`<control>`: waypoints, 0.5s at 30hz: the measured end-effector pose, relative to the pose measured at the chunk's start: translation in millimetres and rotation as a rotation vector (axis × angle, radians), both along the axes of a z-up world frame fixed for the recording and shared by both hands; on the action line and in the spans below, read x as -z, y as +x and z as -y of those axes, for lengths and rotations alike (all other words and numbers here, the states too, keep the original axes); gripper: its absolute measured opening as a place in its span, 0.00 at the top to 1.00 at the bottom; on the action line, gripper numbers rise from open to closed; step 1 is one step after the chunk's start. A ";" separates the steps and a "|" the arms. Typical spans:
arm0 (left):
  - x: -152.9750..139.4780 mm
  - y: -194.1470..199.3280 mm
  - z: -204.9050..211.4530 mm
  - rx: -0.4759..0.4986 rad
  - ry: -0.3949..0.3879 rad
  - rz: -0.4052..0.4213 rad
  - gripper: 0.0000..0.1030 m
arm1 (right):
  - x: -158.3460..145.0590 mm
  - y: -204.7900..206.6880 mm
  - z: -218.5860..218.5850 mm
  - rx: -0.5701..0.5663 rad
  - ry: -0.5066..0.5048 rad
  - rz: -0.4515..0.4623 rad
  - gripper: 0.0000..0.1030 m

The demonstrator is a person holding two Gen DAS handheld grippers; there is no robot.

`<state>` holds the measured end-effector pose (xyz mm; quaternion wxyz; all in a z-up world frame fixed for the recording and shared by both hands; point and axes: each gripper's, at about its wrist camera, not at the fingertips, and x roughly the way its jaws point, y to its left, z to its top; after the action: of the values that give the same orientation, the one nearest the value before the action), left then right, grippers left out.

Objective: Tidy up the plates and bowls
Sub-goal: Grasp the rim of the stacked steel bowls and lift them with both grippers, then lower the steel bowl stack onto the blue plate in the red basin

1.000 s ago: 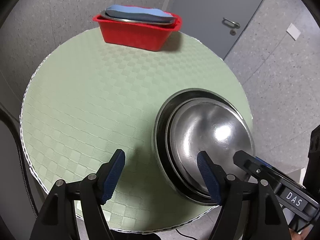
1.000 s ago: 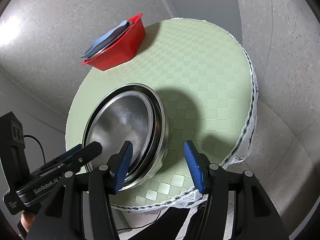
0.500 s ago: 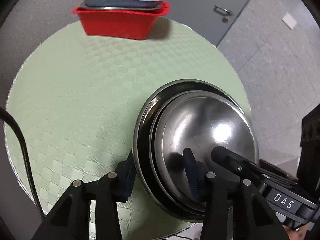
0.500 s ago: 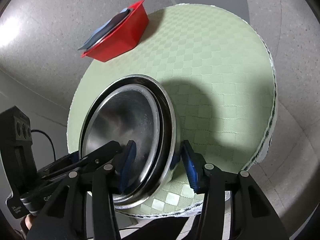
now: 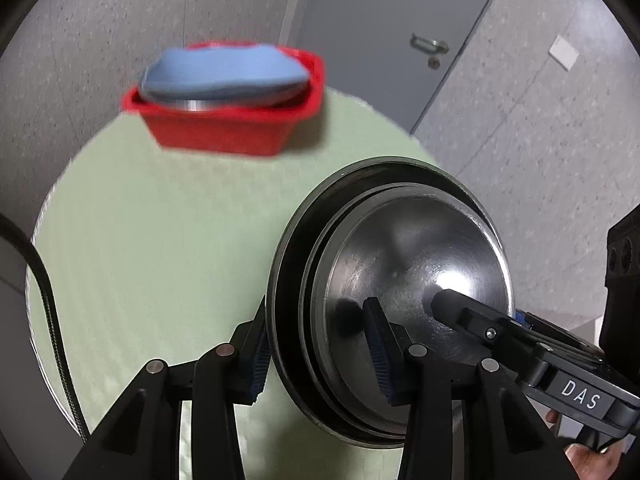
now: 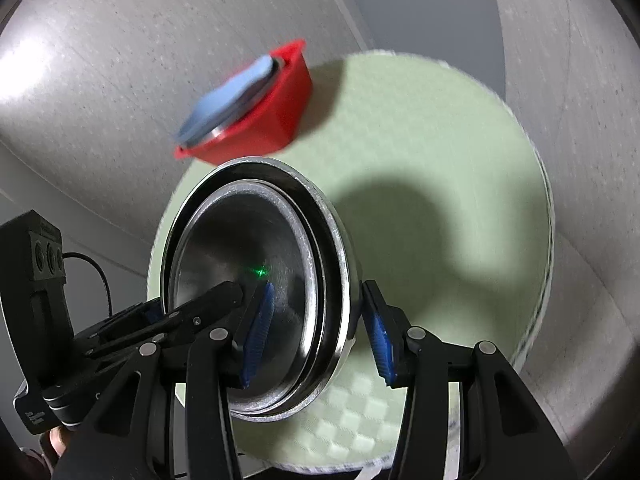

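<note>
Slip risk: left gripper (image 5: 320,354) and right gripper (image 6: 320,334) each clamp opposite rims of the nested steel bowls (image 5: 404,300), left jaws having just closed on the rim; the smooth curved metal could slide off the pads, or inner bowls shift, if the two hands tilt or move unevenly. Stack is shiny, scuffed steel, several bowls nested, tilted and apparently lifted off the green table (image 5: 152,248) near its front edge, red bin (image 5: 224,136) with blue-topped dishes at the far edge.
</note>
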<state>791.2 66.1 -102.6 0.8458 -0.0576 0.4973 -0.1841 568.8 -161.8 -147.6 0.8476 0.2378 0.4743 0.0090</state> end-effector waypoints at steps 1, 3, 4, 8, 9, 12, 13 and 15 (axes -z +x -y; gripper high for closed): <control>-3.9 6.5 -2.8 -0.002 -0.007 0.011 0.63 | -5.5 6.9 -0.5 -0.003 -0.003 0.011 0.56; -13.2 23.8 -11.6 -0.008 -0.023 0.034 0.63 | -19.0 23.8 -1.7 -0.010 -0.009 0.039 0.56; -17.4 30.5 -15.6 -0.012 -0.029 0.042 0.63 | -24.6 32.4 -2.7 -0.014 -0.012 0.051 0.56; -39.7 68.1 -37.0 -0.034 -0.054 0.078 0.63 | -49.6 76.7 -9.4 -0.032 -0.037 0.096 0.56; -44.4 78.8 -42.4 -0.035 -0.058 0.085 0.63 | -56.2 90.4 -12.6 -0.040 -0.044 0.106 0.56; -52.8 111.3 -62.4 -0.056 -0.074 0.091 0.63 | -67.9 128.4 -20.0 -0.056 -0.054 0.123 0.56; -53.5 120.9 -68.0 -0.065 -0.076 0.088 0.63 | -68.9 140.5 -21.8 -0.061 -0.053 0.122 0.56; -53.0 146.6 -80.4 -0.089 -0.086 0.079 0.63 | -68.9 168.7 -24.9 -0.070 -0.045 0.116 0.56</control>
<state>937.9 146.4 -49.6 0.8689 -0.1085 0.4522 -0.1694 737.5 -136.8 -78.8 0.8779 0.2012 0.4324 0.0416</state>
